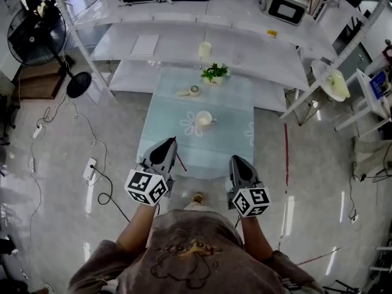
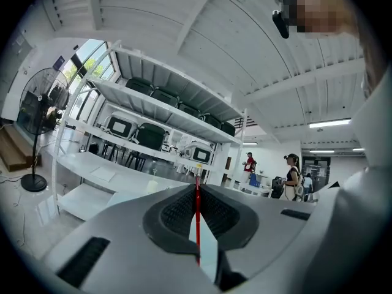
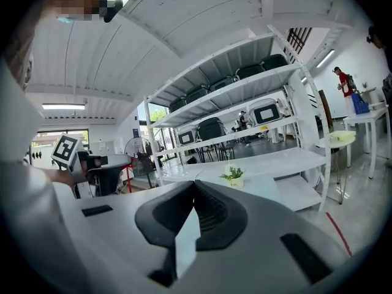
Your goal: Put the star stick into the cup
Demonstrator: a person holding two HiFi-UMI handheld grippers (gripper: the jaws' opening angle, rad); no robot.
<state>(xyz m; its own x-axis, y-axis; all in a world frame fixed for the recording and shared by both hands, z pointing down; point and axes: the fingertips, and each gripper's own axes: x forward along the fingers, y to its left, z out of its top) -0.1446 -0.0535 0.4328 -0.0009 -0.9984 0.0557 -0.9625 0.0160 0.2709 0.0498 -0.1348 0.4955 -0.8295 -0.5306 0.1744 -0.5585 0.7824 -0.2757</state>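
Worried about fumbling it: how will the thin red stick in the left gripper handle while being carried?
The thin red stick looks straight where the left gripper pinches it, so it is probably stiff. Being so slender, it is likely light and could pivot between the jaws. On the way to the pale cup, its free end may wobble.

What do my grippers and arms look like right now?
The left gripper and right gripper match: grey tapered plastic shells, with black ribbed pads inside the fingers. Each carries a white cube printed with black square markers at its rear. No cables show. The person wears a brownish-grey short-sleeved T-shirt with a line drawing on the front.
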